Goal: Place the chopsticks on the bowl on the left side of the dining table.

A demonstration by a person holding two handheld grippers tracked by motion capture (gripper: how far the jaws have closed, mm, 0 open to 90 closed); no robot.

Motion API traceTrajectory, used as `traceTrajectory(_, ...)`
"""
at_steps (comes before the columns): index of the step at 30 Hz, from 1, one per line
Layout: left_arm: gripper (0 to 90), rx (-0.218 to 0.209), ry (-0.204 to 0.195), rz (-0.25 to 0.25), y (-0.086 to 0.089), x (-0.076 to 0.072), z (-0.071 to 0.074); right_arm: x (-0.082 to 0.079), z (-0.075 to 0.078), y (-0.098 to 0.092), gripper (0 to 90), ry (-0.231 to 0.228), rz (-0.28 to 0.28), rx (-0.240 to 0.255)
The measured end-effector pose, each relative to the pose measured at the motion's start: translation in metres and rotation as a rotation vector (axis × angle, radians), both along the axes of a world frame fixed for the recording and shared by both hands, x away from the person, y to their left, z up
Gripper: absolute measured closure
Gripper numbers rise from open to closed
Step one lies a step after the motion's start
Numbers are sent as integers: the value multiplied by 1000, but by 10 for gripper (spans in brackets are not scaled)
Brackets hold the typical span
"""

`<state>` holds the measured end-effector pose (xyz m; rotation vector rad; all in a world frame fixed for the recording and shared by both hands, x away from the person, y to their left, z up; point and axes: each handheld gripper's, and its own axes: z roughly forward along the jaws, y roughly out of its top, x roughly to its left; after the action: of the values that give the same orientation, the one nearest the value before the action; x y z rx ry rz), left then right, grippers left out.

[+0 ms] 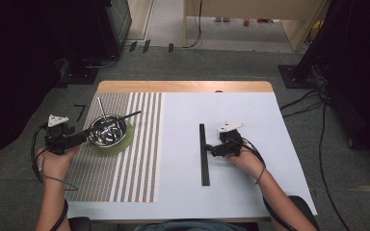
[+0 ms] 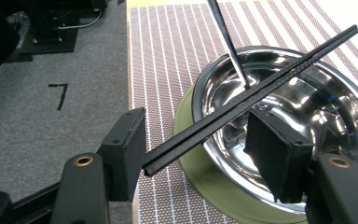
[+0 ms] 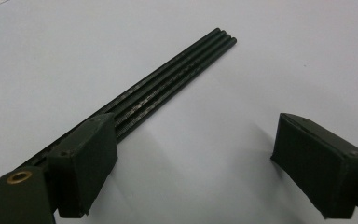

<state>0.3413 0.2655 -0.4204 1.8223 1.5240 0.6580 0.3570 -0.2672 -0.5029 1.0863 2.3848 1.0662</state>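
**Left jaws loose around chopsticks at the bowl**

Left gripper (image 2: 198, 154): jaws spread, pads clear of the black chopsticks (image 2: 251, 95) that run between them; no grip seen. Near end of chopsticks just inside the left pad, possibly brushing it; cannot tell. From there, slanting up and away across the steel bowl (image 2: 307, 102), resting on its rim, far tips past the opposite edge. Under the bowl, a green mat (image 2: 191, 163); beneath that, a striped placemat (image 2: 168, 46). Beyond the pads, a thin metal rod (image 2: 228, 42) leaning in the bowl.

From the high view, left gripper (image 1: 79, 138) at the bowl's left side, bowl (image 1: 107, 130) on the striped placemat (image 1: 125, 168), rod (image 1: 102, 109) sticking up and back.

Right gripper (image 3: 193, 163): jaws wide apart, nothing between the pads. Beside its left pad, a bundle of black sticks (image 3: 168, 84) flat on the white table (image 3: 284, 56), stretching away. In the high view, right gripper (image 1: 212, 150) just beside that bundle (image 1: 204, 154), well apart from the bowl.
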Motion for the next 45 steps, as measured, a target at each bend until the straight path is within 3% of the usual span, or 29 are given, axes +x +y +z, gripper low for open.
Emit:
traceTrajectory(6, 391, -19, 27, 32, -5, 9, 5, 0, 0, 0, 136, -1, 0, 1)
traceTrajectory(10, 407, -60, 29, 47, -6, 14, 9, 0, 0, 0, 136, -1, -1, 1)
traceTrajectory(17, 438, -58, 27, 27, -13, 19, 13, 0, 0, 0, 136, -1, -1, 3)
traceTrajectory(20, 443, -13, 23, 10, -19, 22, 15, 0, 0, 0, 136, 0, -1, 3)
traceTrajectory(22, 438, -14, 21, 3, -23, 25, 16, 0, 0, 0, 136, 0, 0, 3)
traceTrajectory(27, 408, -64, 13, -1, -30, 32, 17, 0, 0, 0, 136, 0, 0, 2)
traceTrajectory(31, 510, -59, 17, -6, -37, 36, 16, 0, 0, 0, 136, 0, -1, 3)
traceTrajectory(35, 660, -92, 29, 4, -42, 41, 17, 0, 0, 0, 136, 1, -1, 4)
traceTrajectory(40, 764, -17, 41, -21, -58, 48, 14, 0, 0, 0, 136, 1, -1, 4)
traceTrajectory(45, 851, -30, 55, -45, -68, 53, 10, 0, 0, 0, 136, 1, -1, 4)
